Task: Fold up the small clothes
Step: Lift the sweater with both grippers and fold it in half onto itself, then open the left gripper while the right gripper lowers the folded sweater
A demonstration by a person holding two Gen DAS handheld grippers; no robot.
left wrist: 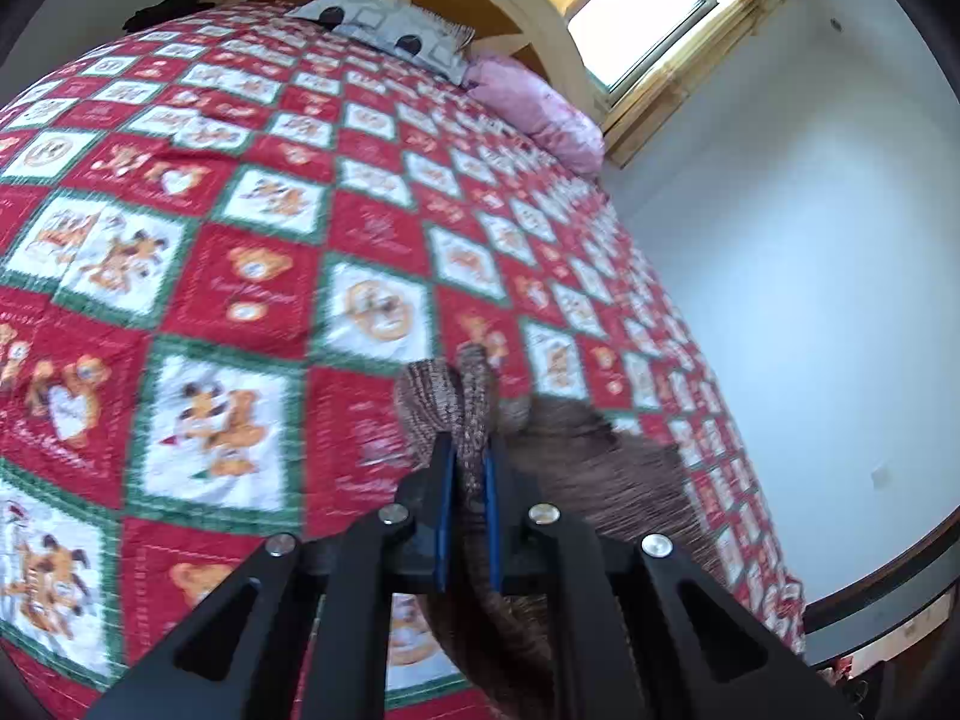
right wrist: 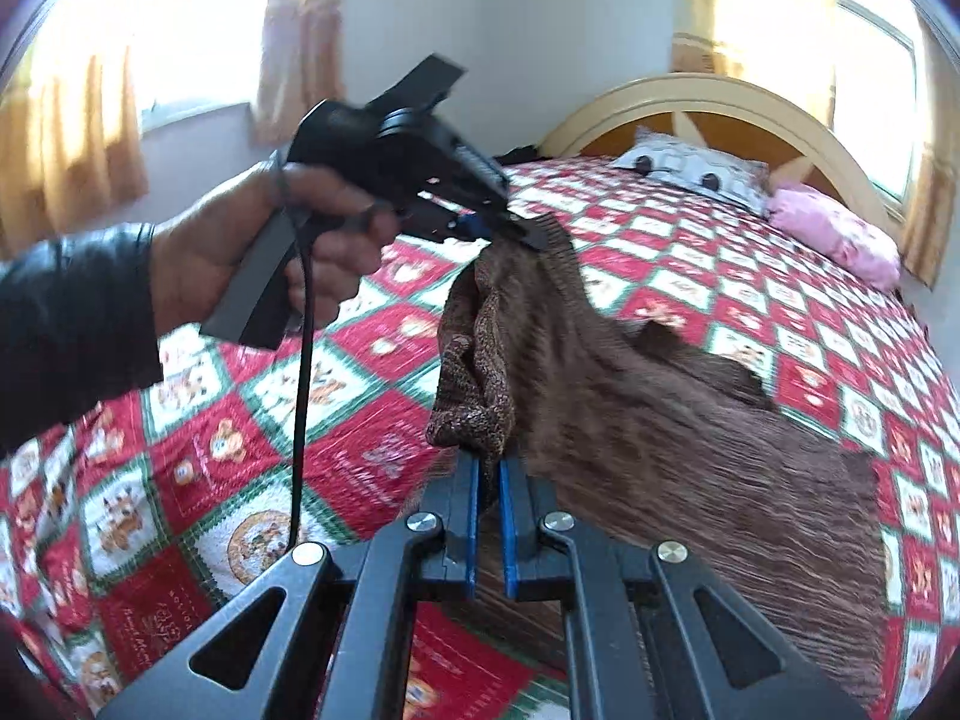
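A brown knitted garment (right wrist: 660,420) lies partly on the red patterned quilt (right wrist: 372,324) and is lifted at two spots along one edge. My left gripper (left wrist: 470,450) is shut on a bunched fold of the brown garment (left wrist: 576,450). In the right wrist view the left gripper (right wrist: 528,234) is held by a hand in a dark sleeve, pinching the garment's ribbed edge above the bed. My right gripper (right wrist: 487,468) is shut on a bunched knit fold close to the camera. The cloth hangs between the two grips.
The bed has a cream arched headboard (right wrist: 708,90), a grey patterned pillow (right wrist: 690,168) and a pink pillow (right wrist: 840,234) at its far end. A black cable (right wrist: 303,390) hangs from the left gripper's handle. Windows with yellow curtains (right wrist: 72,138) line the walls.
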